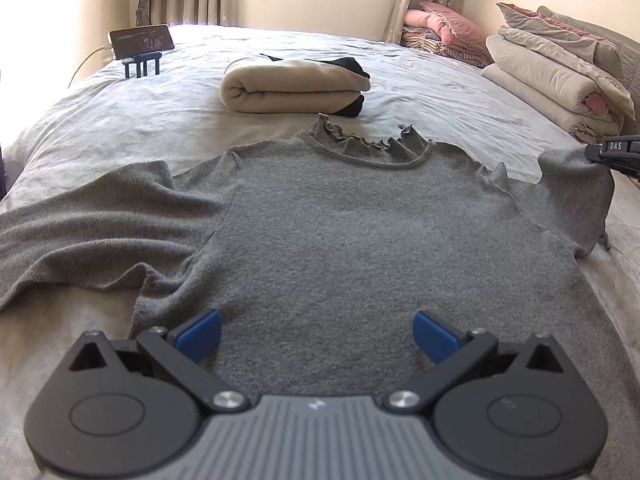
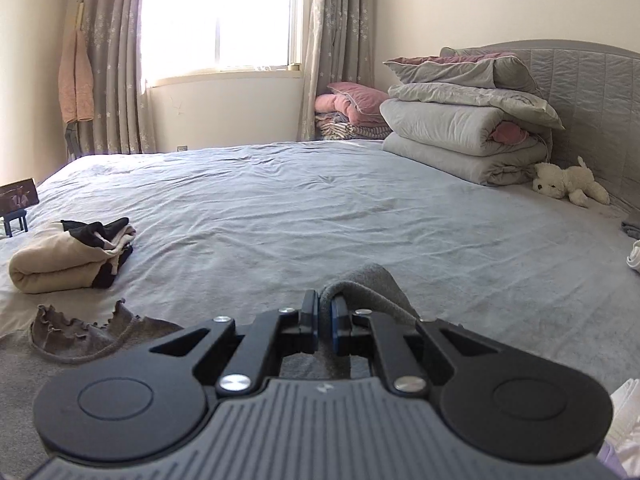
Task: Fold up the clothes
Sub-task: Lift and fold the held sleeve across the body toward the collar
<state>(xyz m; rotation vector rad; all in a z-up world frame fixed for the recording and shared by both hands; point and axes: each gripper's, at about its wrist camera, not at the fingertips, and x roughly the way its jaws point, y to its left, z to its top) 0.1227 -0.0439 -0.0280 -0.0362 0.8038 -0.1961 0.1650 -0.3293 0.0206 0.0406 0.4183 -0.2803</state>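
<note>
A grey knit top [image 1: 344, 232] with a ruffled collar [image 1: 372, 142] lies flat on the bed, collar toward the far side. Its left sleeve [image 1: 92, 216] is spread out to the left. My left gripper [image 1: 316, 332] hovers open over the lower hem, blue pads wide apart with nothing between them. At the right edge of the left wrist view, my right gripper [image 1: 600, 152] pinches the top's right sleeve [image 1: 576, 196] and lifts it. In the right wrist view the right gripper [image 2: 325, 316] is shut on the raised grey sleeve [image 2: 368, 288]; the ruffled collar [image 2: 80, 328] shows at the lower left.
A folded cream and black garment [image 1: 296, 84] lies beyond the collar. A phone on a small stand [image 1: 142, 42] stands at the far left of the bed. Stacked quilts and pillows [image 2: 468, 128] and a white plush dog [image 2: 568, 182] sit by the headboard. White fabric [image 2: 628, 412] lies at the right edge.
</note>
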